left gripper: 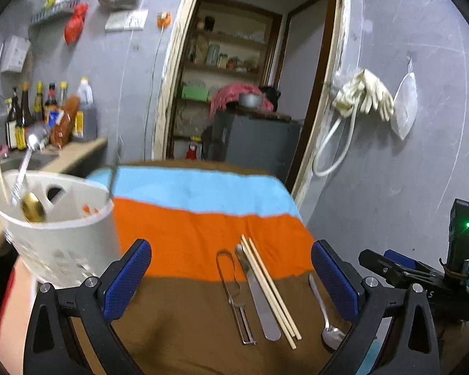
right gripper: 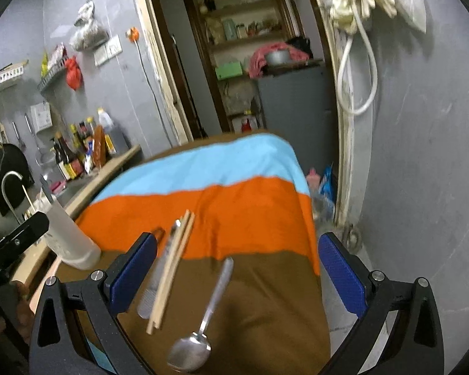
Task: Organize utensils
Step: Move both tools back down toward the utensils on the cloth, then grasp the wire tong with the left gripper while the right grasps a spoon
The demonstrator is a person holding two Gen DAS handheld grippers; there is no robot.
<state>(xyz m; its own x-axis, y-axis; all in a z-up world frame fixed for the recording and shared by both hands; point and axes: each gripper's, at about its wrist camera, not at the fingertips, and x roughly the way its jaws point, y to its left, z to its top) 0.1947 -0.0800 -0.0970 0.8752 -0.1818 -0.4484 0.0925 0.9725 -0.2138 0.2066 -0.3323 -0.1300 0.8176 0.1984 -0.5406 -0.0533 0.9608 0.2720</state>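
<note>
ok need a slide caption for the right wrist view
Open right gripper hovers over a steel spoon, chopsticks and a knife on a striped cloth.

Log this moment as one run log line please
left gripper open, empty | right gripper open, empty | holder partly filled | on cloth: peeler, knife, chopsticks, spoon

A modest home kitchen with grey walls. Sauce bottles (left gripper: 31,109) line a wooden counter (left gripper: 78,153) beside a sink (right gripper: 62,192) with a tap (right gripper: 11,184). Through a doorway, pantry shelves (left gripper: 228,53) hold jars. Rubber gloves (left gripper: 364,93) hang on the wall.
</note>
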